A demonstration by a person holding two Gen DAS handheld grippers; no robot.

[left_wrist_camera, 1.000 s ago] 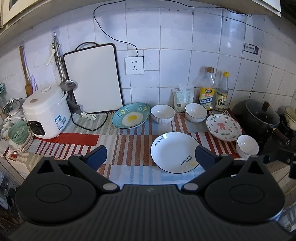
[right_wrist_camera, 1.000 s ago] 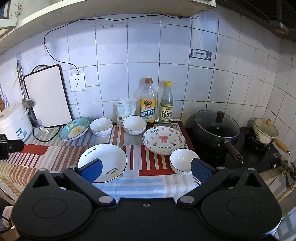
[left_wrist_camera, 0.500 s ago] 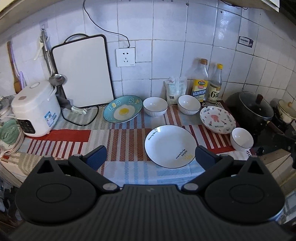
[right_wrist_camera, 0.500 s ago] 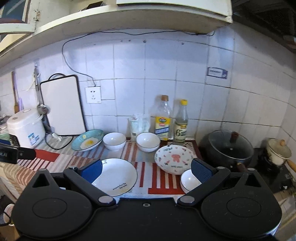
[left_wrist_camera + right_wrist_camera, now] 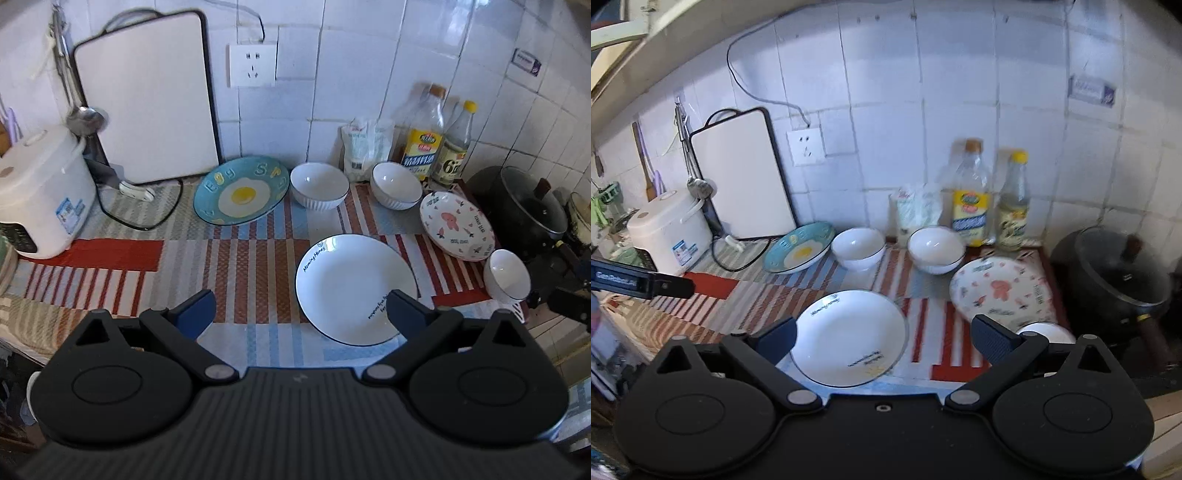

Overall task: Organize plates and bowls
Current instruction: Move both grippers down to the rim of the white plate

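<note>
Your worktop holds three plates and three bowls, six dishes in all, spread over a striped cloth [image 5: 251, 266].

The plates: a white plate [image 5: 354, 288] nearest you, with "Morning Honey" written along its rim; a blue plate [image 5: 242, 194] painted with a fried egg and the word "Egg", tilted up at the back beside the cutting board [image 5: 147, 99]; and a patterned plate [image 5: 456, 225] with pink figures and small lettering too fine to read, on the right.

The bowls: two white bowls at the back, the left bowl [image 5: 319, 184] and the right bowl [image 5: 397, 184], standing apart from each other, and a small bowl [image 5: 506, 273] at the cloth's right edge, just beside the patterned plate.

Against the tiled wall stand two bottles [image 5: 424, 144]; the smaller one's label shows a large "6". One white packet [image 5: 364, 147] sits left of them. One rice cooker [image 5: 40, 192] fills the left end, and one black lidded pot [image 5: 528, 206] the right.

The widest bare cloth lies left of the white plate, in front of the rice cooker.

Your left gripper [image 5: 299, 310] has its jaws spread wide, with nothing between them. Your right gripper [image 5: 882, 336] has just narrowed slightly but its jaws stand wide apart, above the white plate's near half, pinching nothing.
</note>
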